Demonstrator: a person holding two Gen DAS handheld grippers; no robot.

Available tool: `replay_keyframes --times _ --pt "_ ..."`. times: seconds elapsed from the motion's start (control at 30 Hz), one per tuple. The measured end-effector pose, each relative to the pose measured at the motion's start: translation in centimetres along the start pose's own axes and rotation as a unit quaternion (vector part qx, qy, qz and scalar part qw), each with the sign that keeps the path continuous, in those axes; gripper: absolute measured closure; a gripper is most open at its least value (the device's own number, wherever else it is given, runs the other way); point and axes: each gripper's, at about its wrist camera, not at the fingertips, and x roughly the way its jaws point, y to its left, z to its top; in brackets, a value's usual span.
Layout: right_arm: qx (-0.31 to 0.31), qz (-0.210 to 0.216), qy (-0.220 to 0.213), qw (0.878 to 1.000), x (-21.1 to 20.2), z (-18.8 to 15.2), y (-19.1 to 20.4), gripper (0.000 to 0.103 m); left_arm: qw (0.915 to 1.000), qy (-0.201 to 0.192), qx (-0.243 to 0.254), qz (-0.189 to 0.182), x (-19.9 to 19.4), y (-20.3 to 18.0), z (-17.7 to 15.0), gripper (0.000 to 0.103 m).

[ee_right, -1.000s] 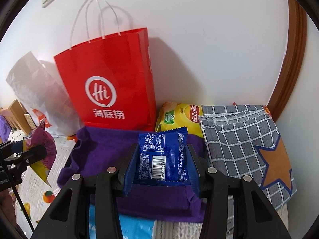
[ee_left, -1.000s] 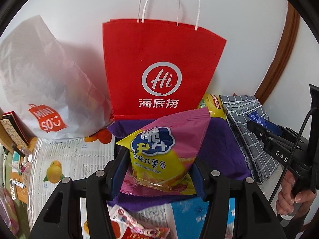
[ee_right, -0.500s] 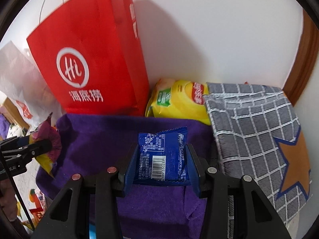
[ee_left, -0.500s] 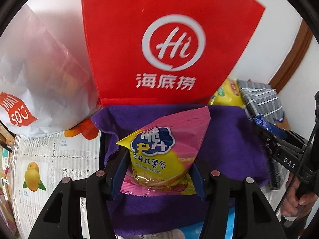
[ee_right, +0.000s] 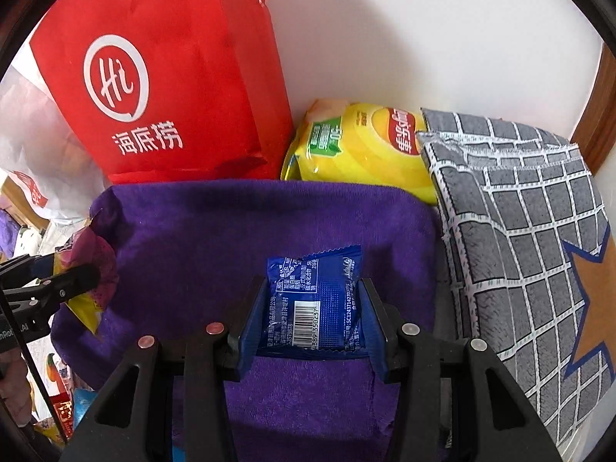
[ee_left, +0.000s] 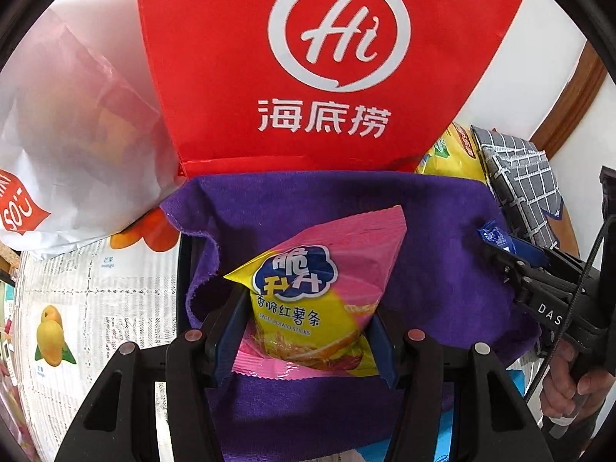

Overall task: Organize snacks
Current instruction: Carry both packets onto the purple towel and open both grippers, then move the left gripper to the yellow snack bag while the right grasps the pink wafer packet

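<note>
- Reading from the left, red lettering ending in "SO" is seen on a white plastic bag [ee_left: 73, 123] leaning at the wall, above a printed paper sheet [ee_left: 92, 288] with mango pictures.
- "Hi" in a white ring over three Chinese characters is printed on the red paper bag [ee_left: 319, 65], which is stood upright against the white wall.
- "SWEET POTATO STICKS" and Chinese writing are shown on the pink and yellow snack packet [ee_left: 319, 300], which is clamped between the blue pads of the left gripper [ee_left: 308, 331] and held over the purple cloth [ee_left: 442, 238].
- A barcode and small white print are carried on the back of the blue snack packet [ee_right: 319, 304], which is pinched by the right gripper [ee_right: 312, 319], also over the purple cloth and near its middle.
- A red Lay's-style logo is seen on the yellow chip bag [ee_right: 362, 154], which is wedged between the red bag and the grey checked cloth [ee_right: 531, 238].
- An orange star edged in blue is stitched on that grey cloth, beside a brown wooden frame [ee_right: 600, 115] at the right.
</note>
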Motion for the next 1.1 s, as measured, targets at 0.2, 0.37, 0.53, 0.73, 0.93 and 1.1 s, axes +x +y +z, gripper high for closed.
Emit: replay_keyframes --times 0.2,0.37,0.53,0.73,0.93,1.1 --pt "-0.002 0.009 0.013 1.0 -0.2 0.1 0.1 0.049 1.0 0.003 0.006 0.002 0.6 -0.5 0.2 0.048" --pt "-0.001 0.001 0.007 1.0 -1.6 0.3 0.3 0.034 0.9999 0.0 0.01 -0.005 0.3 -0.7 0.2 0.046" --pt "0.0 -0.022 -0.013 1.0 -4.4 0.7 0.7 0.025 0.9995 -0.023 0.021 0.002 -2.0 -1.0 0.0 0.034" --pt "0.014 -0.057 -0.03 0.998 -8.2 -0.2 1.1 0.013 0.9977 -0.057 0.036 0.0 -5.5 -2.2 -0.6 0.032" --pt "0.028 -0.071 -0.091 0.993 -13.0 -3.0 1.4 0.013 0.9942 -0.097 0.046 0.003 -10.1 -3.3 -1.7 0.032" --pt "0.036 -0.065 -0.109 0.991 -17.1 -5.5 1.5 0.013 0.9911 -0.127 0.042 -0.005 -14.6 -3.3 -3.7 0.032"
